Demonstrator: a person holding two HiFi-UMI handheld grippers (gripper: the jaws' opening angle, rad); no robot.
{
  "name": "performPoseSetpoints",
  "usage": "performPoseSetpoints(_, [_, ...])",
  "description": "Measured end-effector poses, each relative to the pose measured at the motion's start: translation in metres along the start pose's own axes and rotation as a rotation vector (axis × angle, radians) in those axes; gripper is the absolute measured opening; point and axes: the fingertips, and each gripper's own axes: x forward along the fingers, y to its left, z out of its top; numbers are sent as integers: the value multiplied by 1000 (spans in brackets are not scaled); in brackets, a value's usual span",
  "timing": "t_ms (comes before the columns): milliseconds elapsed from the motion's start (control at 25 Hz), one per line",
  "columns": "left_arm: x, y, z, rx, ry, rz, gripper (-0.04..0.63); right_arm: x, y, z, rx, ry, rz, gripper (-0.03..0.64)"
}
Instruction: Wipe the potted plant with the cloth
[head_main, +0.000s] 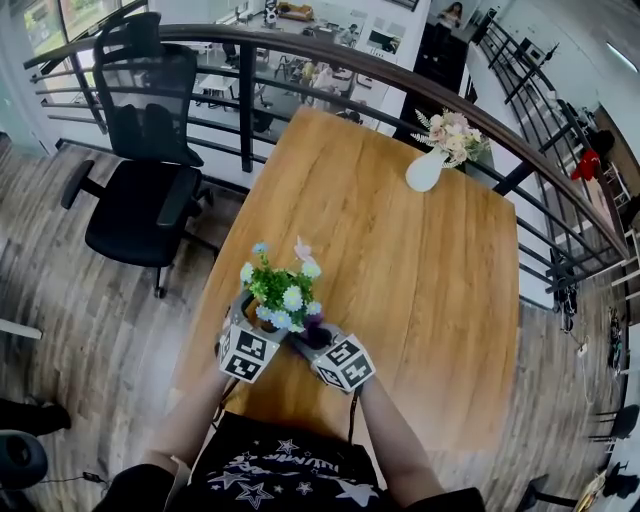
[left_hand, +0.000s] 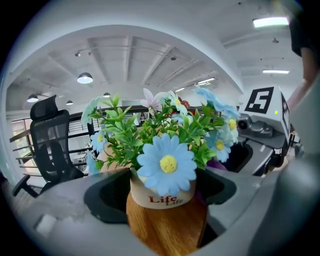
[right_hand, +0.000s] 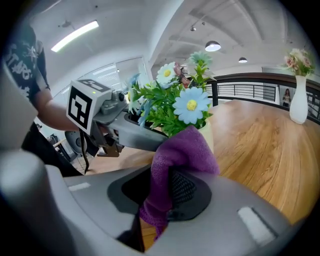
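Observation:
A small potted plant with blue and white daisies stands near the front left corner of the wooden table. My left gripper reaches it from the left. In the left gripper view its jaws stand on either side of the cream pot marked "Life", with the pads against the pot's sides. My right gripper comes in from the right, shut on a purple cloth. The bunched cloth rests against the pot's side under the leaves. One left finger crosses behind the cloth.
A white vase of pink flowers stands at the table's far edge, also in the right gripper view. A black office chair is on the floor to the left. A dark railing curves round behind the table.

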Motion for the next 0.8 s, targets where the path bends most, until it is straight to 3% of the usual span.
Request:
performPoseSetpoints(320, [0, -1, -3, -1, 13, -2, 430, 3, 0, -2, 20, 6, -6, 86])
performPoseSetpoints(560, [-4, -13, -4, 7, 23, -42, 430, -7, -18, -2, 44, 5, -81, 86])
performPoseSetpoints(800, [-9, -35, -3, 26, 17, -134, 430, -19, -47, -3, 80, -4, -186, 86])
